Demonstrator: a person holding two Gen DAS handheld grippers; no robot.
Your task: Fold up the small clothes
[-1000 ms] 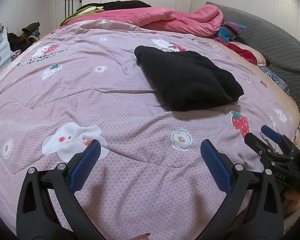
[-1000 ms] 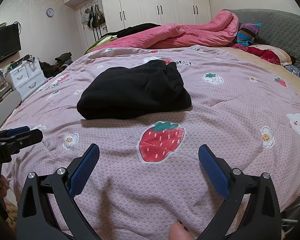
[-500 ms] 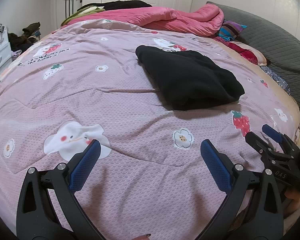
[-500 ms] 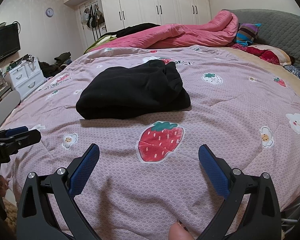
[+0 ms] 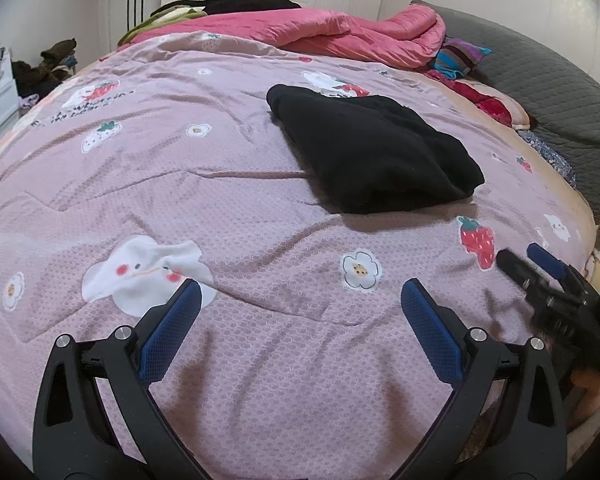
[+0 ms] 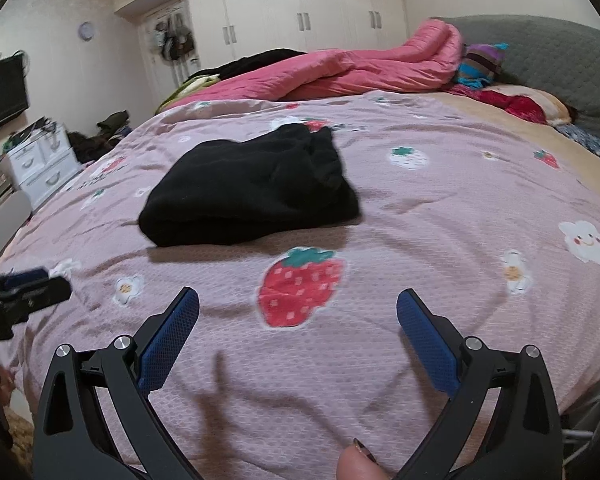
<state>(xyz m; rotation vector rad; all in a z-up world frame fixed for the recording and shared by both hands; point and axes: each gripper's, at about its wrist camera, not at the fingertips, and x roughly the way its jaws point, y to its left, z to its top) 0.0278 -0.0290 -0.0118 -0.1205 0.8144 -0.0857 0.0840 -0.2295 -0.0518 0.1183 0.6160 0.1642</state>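
You have the folded garment (image 5: 374,152) lying on the bedspread (image 5: 228,208), ahead of both grippers and touching neither. From your left gripper (image 5: 300,304) it sits ahead and to the right; from your right gripper (image 6: 298,312) it sits ahead and to the left. Behind the garment, a bunched quilt (image 6: 340,72) lies across the far side of the bed, with wardrobes (image 6: 300,12) beyond it. A drawer unit (image 6: 44,160) stands off the bed's left side.
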